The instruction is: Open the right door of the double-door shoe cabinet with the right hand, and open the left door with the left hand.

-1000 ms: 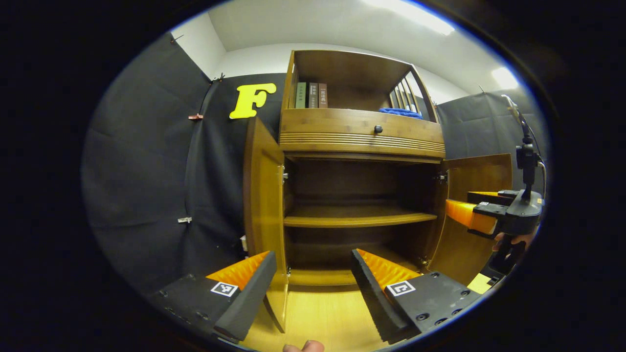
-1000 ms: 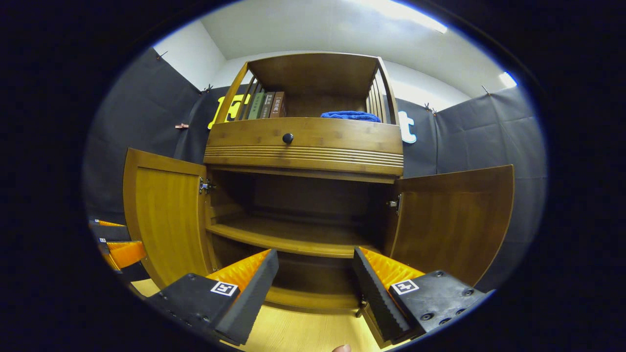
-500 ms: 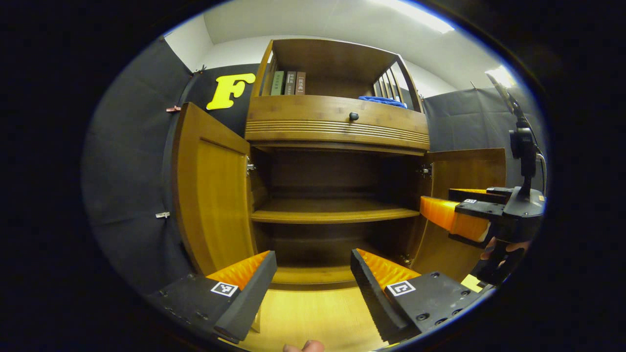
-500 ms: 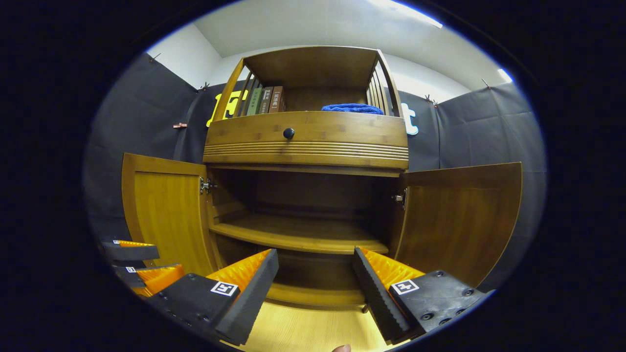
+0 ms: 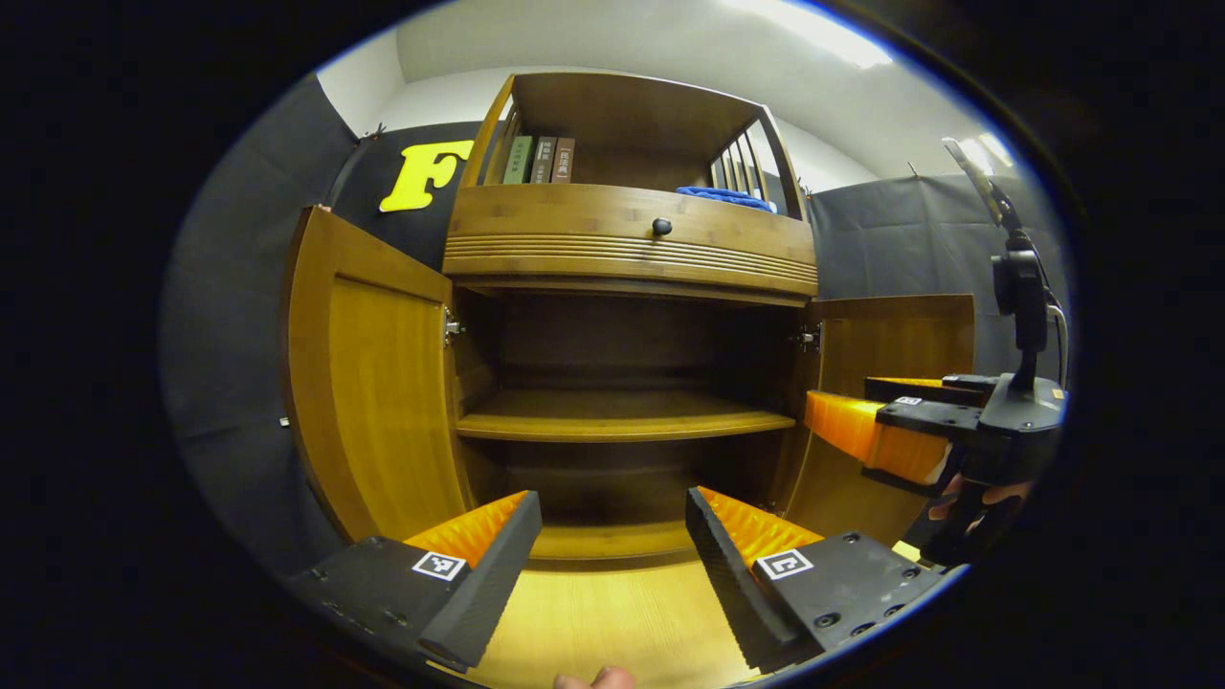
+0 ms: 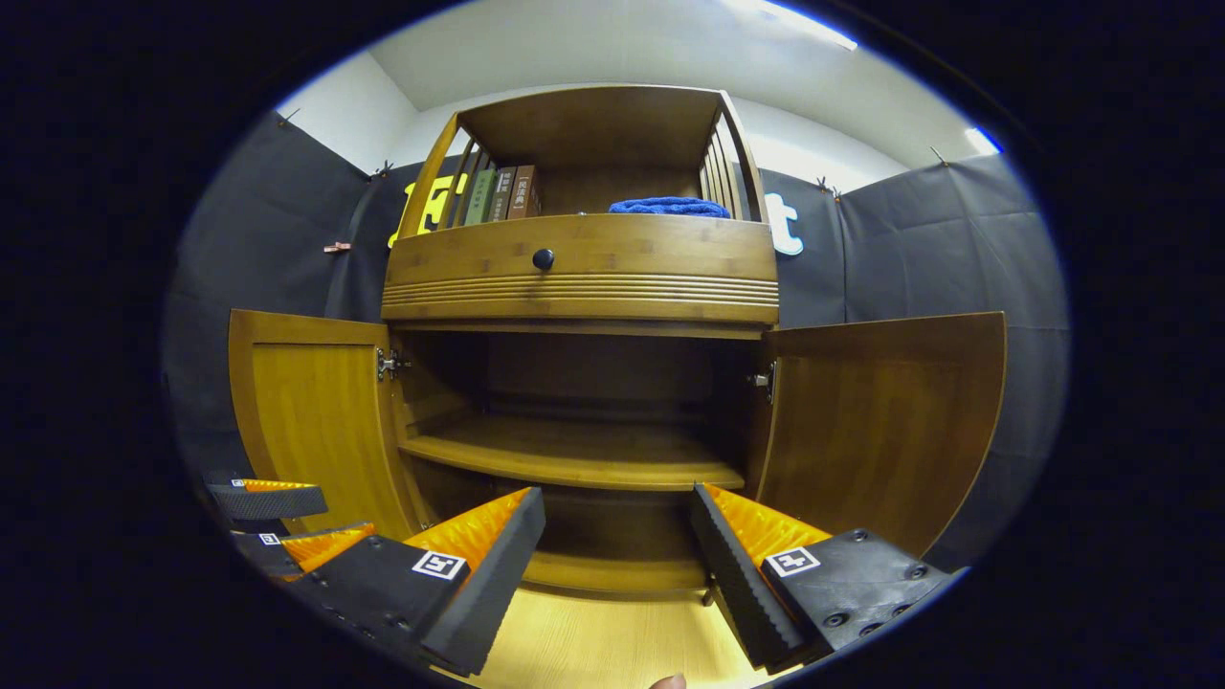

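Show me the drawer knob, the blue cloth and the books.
Knob (image 6: pixel 543 258), right gripper view, on its round black face.
Blue cloth (image 6: pixel 668 206), right gripper view, on the folded top.
Books (image 5: pixel 541 160), left gripper view, on the middle spine.

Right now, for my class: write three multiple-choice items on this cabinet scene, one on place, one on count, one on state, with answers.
1. Where does the blue cloth lie?
A. top shelf
B. floor
C. middle shelf

2. How many books stand on top?
A. one
B. three
C. six

3. How do the doors stand?
A. both shut
B. one open
C. both open

Answers: 1 A, it lies above the drawer. 2 B, three spines show. 3 C, left door and right door are swung out, both tools open and empty.
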